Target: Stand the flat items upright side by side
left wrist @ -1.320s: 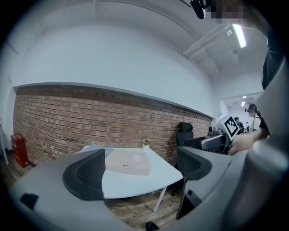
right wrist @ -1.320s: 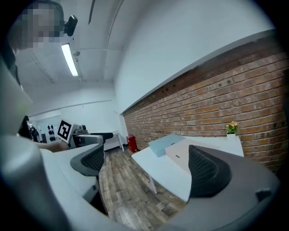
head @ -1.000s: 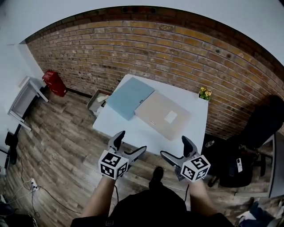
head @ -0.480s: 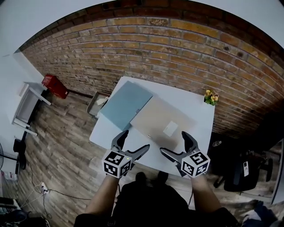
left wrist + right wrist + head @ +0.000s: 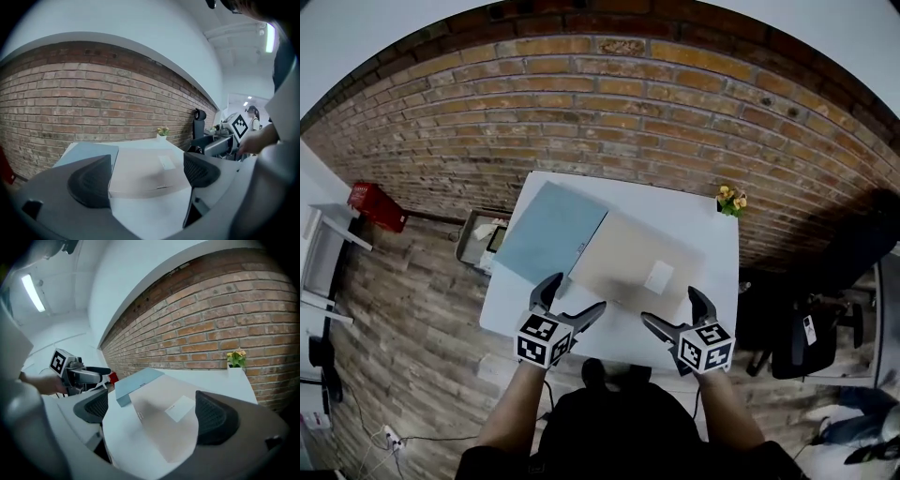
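Pale blue flat box (image 5: 551, 232) and beige flat box (image 5: 630, 270) with white label, both lying flat, edge to edge on white worktop (image 5: 705, 234), flower pot (image 5: 730, 201) holding yellow blooms at far corner, left claw (image 5: 577, 292) and right claw (image 5: 669, 306) spread wide, empty, at near edge.

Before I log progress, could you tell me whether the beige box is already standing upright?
No, the beige box lies flat on the white table, next to the blue box, which is flat too.

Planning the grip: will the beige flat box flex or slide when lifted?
The beige box probably stays stiff: its edges look straight. Lying flat on the smooth table, it may slide when pushed. Stood upright, so thin a box could tip easily.
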Motion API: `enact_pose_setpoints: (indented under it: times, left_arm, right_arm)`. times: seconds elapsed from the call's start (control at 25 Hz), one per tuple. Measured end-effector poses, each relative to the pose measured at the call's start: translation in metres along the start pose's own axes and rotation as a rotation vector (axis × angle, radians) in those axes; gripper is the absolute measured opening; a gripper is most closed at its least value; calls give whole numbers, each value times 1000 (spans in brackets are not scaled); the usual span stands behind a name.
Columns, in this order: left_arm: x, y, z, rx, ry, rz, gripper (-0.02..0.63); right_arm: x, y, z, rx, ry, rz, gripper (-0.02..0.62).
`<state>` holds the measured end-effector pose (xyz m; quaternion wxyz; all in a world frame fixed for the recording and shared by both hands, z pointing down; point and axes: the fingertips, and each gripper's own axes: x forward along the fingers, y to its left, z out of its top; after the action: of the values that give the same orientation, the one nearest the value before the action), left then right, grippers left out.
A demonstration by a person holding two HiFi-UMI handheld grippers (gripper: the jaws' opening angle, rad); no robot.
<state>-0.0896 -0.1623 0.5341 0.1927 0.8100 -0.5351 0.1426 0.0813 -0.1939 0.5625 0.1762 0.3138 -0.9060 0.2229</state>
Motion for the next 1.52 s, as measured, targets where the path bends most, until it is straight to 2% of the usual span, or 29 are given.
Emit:
enact_pose_setpoints:
  times: [0.28,0.56,0.92,1.12,1.24,1.36,1.52]
  left_arm:
    - [4,29,-37,43,77,-110,495]
    - [25,37,-66,71,162,-172,495]
    - [54,41,-100,90,298,-217,495]
    - [67,37,-108,94,346,-198,495]
    - [73,40,-113,79,376,-156,495]
    - [79,44,-114,54,391,-101,495]
    - [80,48,-117,35,426,-51,495]
  right_arm:
    - [18,13,-47,84,66,-130,581]
    - [21,-1,-76,96,121,-217,581]
    - [34,-20,-116,110,233,-220,581]
    - [40,-32,-123,-23,291,-235,574]
    - [41,-45,-130,-98,355,-255,539]
    - [39,-62,-142,-39,394,-253,504]
    - [36,-78,-144,-2,381,-219,470]
